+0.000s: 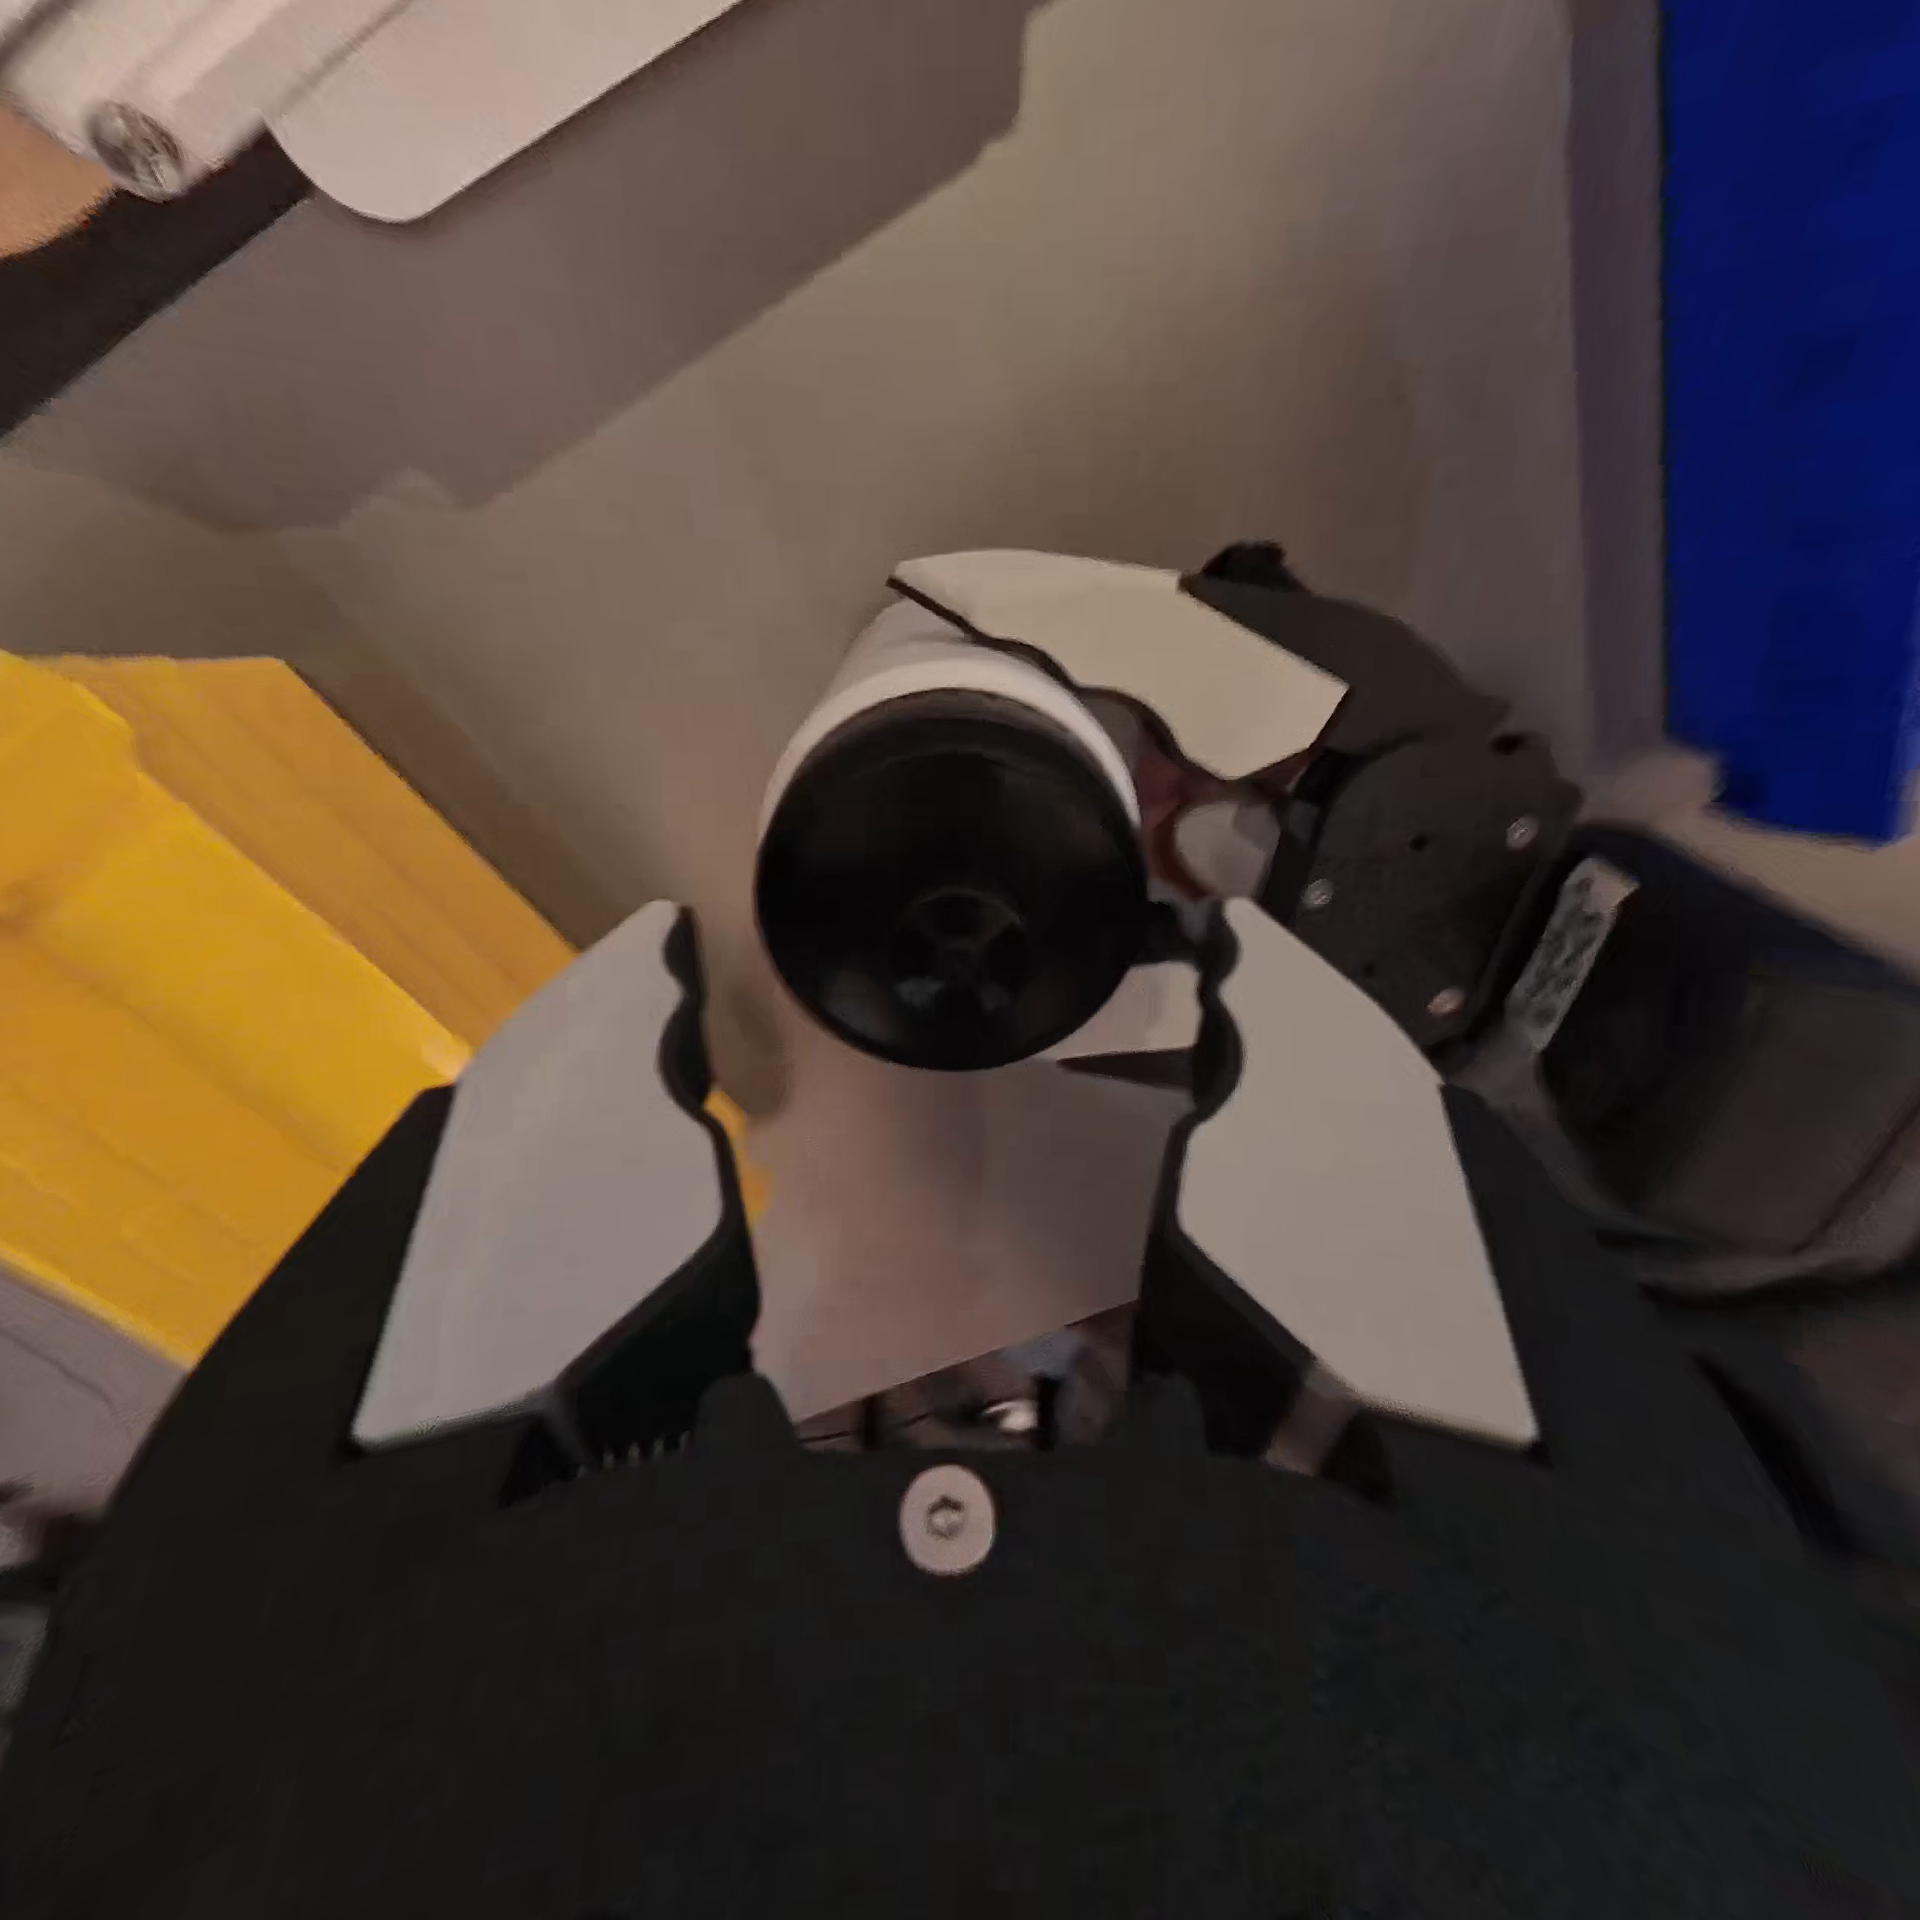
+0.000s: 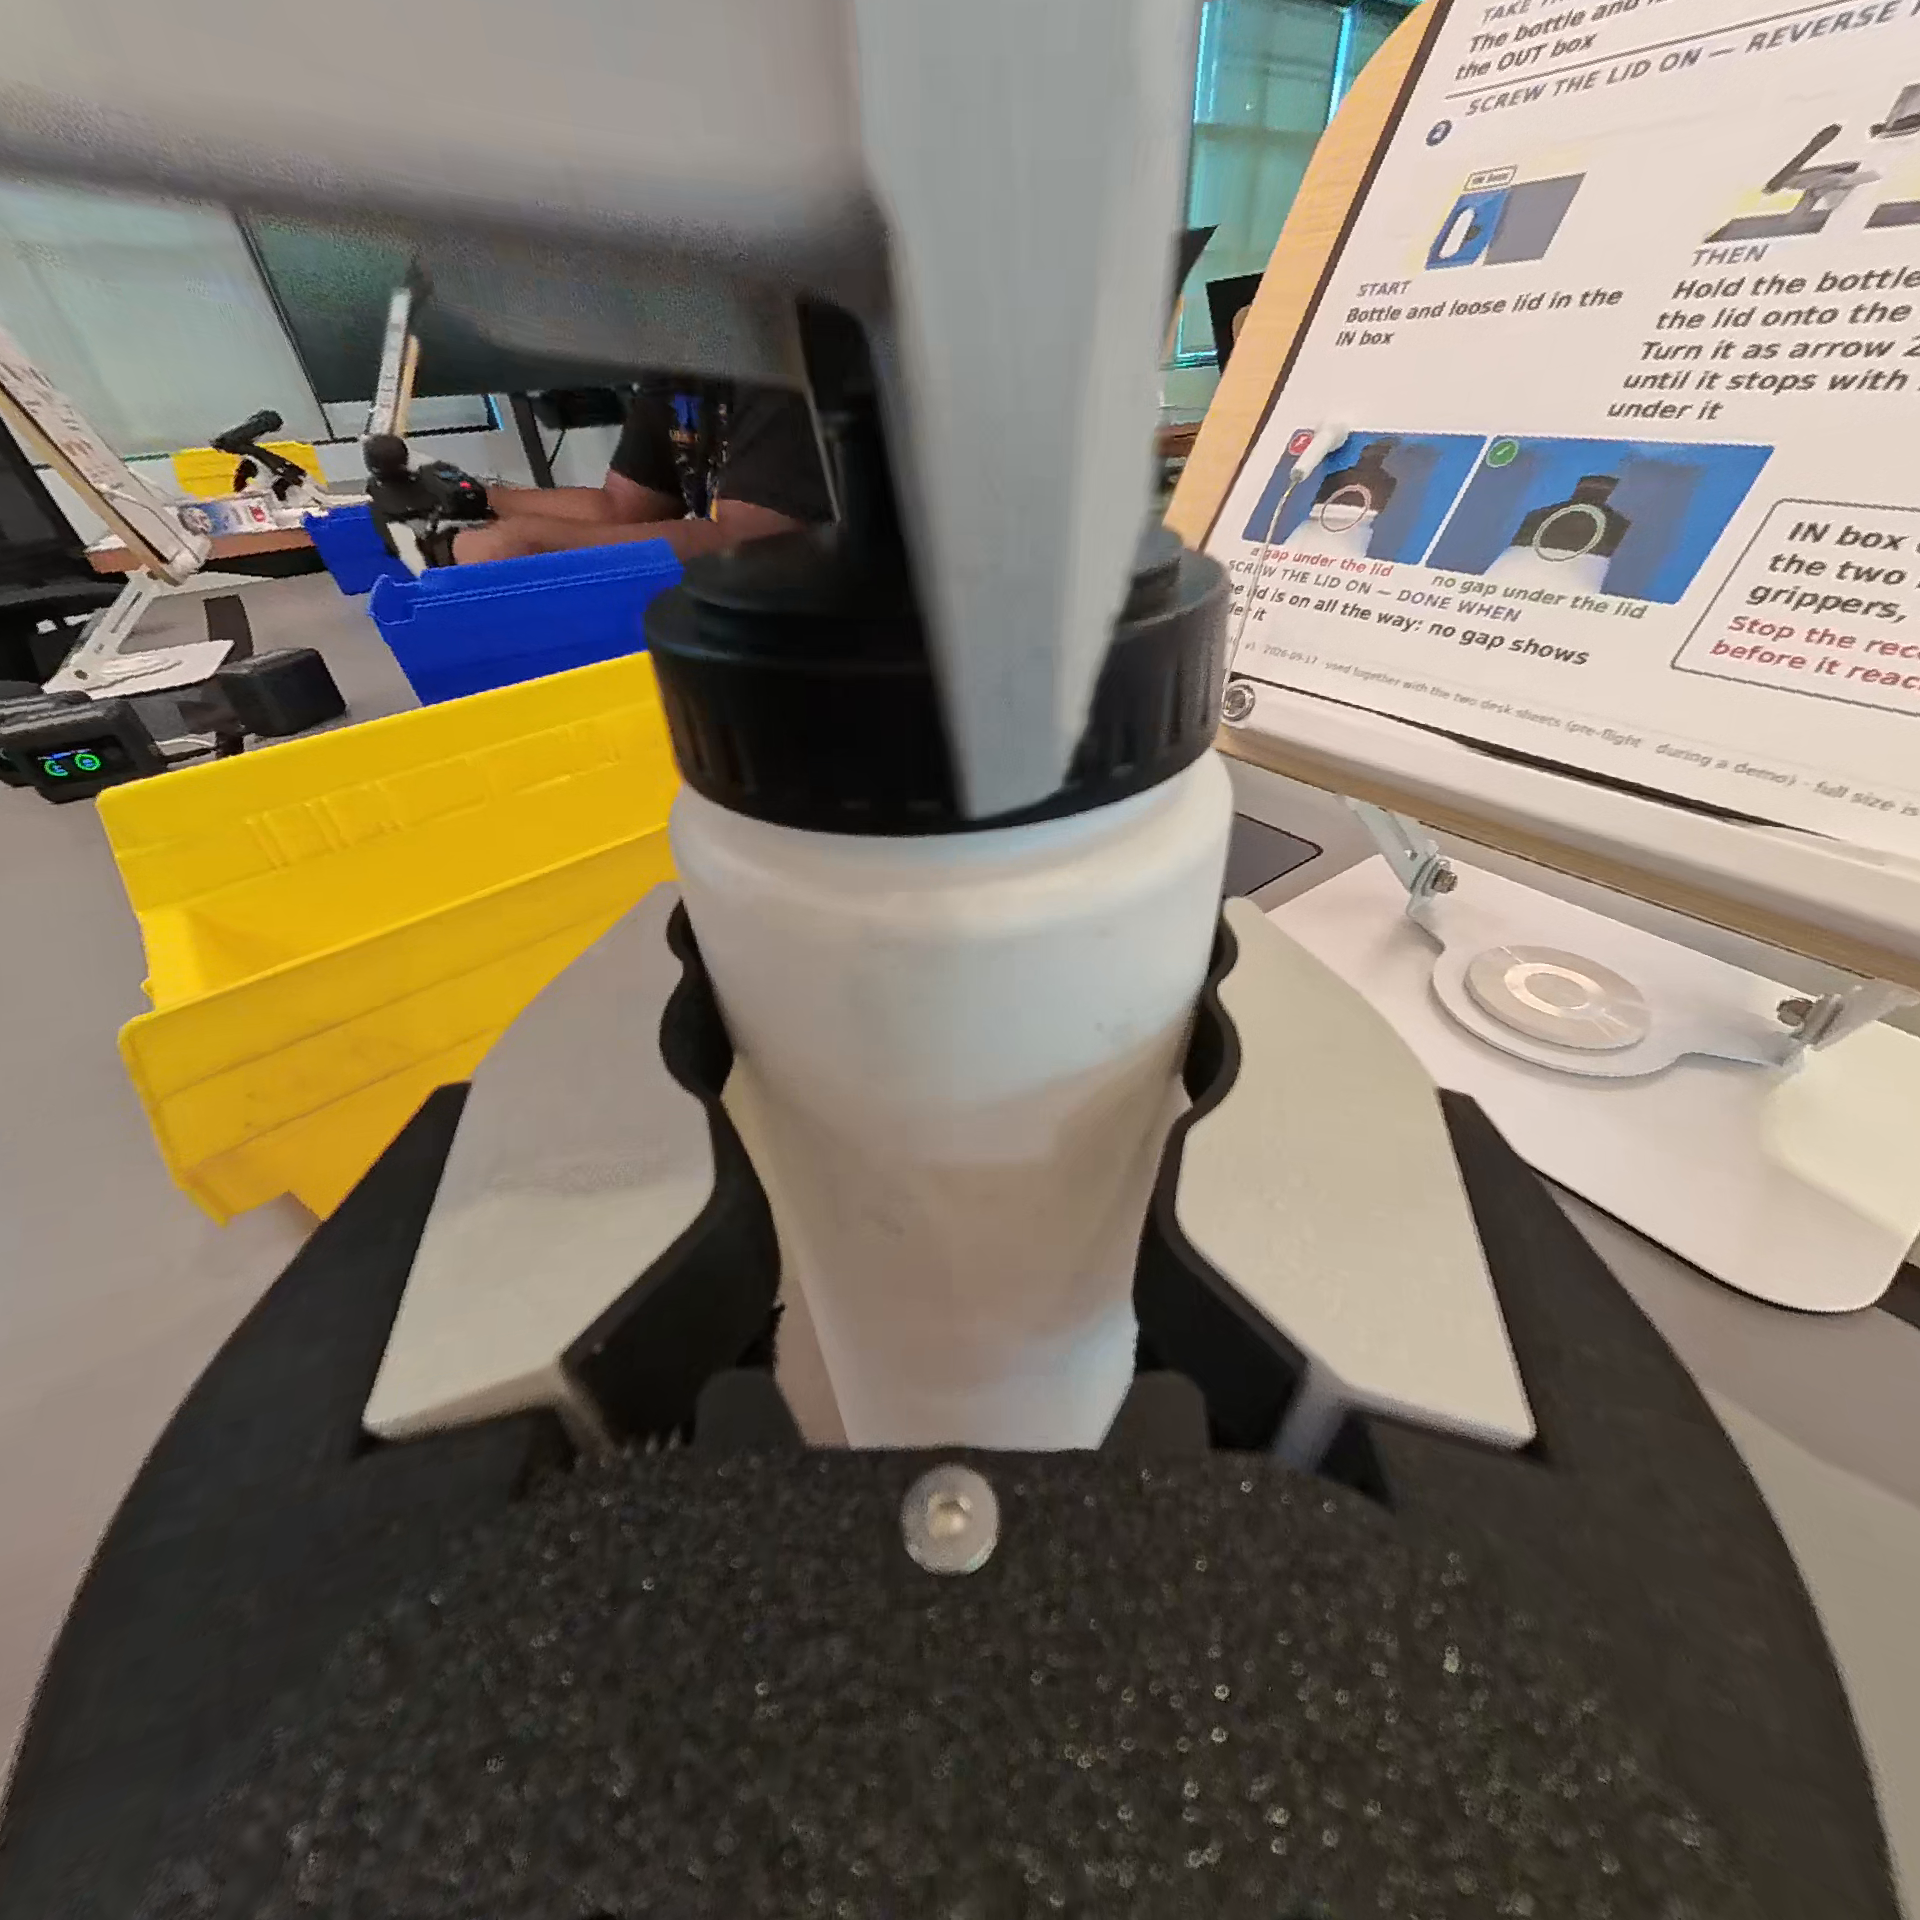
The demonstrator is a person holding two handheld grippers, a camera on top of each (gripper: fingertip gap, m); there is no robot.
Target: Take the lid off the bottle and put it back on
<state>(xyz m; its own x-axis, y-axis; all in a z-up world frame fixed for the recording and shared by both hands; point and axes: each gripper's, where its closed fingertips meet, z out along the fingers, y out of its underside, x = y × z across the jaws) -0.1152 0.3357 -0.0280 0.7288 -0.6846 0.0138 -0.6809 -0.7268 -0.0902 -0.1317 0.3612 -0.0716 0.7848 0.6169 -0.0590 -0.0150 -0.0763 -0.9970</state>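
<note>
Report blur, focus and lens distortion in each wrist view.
Left wrist view: motion blur smears everything, the black lid and yellow bin included. Right wrist view: mostly sharp; the white bottle is crisp, but the left gripper's finger over the lid is blurred, and wide-angle distortion bows the scene's edges.

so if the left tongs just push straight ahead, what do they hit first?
Likely the black lid on the white bottle, which sits directly ahead between the open left tongs. Blur makes depth uncertain.
</note>
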